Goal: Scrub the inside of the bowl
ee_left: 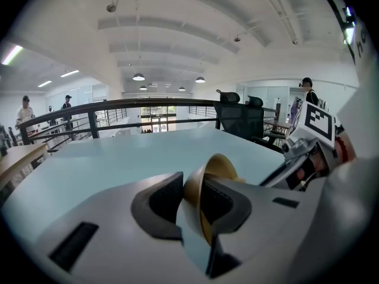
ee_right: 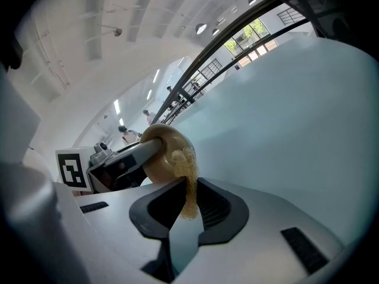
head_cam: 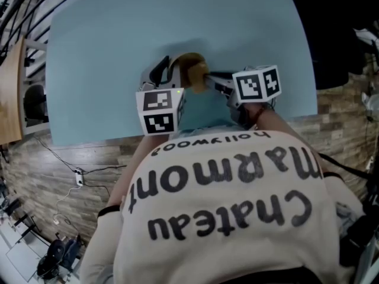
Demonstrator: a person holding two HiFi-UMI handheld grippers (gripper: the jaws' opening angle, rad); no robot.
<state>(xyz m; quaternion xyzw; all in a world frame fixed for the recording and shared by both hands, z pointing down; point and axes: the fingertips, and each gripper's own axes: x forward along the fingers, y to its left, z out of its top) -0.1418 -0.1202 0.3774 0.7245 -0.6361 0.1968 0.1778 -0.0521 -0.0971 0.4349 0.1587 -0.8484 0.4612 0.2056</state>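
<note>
While our left gripper clamps the bowl by its rim, our right gripper pinches a fibrous scrubber. The scrubber touches the bowl.

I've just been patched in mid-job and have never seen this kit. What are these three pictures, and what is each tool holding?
There is no robot arm: a person holds a two-jaw gripper in each hand. The head view comes from a camera on the person's head, looking down over their shirt at a pale blue table. The other two cameras ride on the grippers and look along their jaws. The left gripper is clamped on the wall of a tan bowl, which is tipped on its side. The right gripper pinches a fibrous scrub pad that reaches up to the bowl.
</note>
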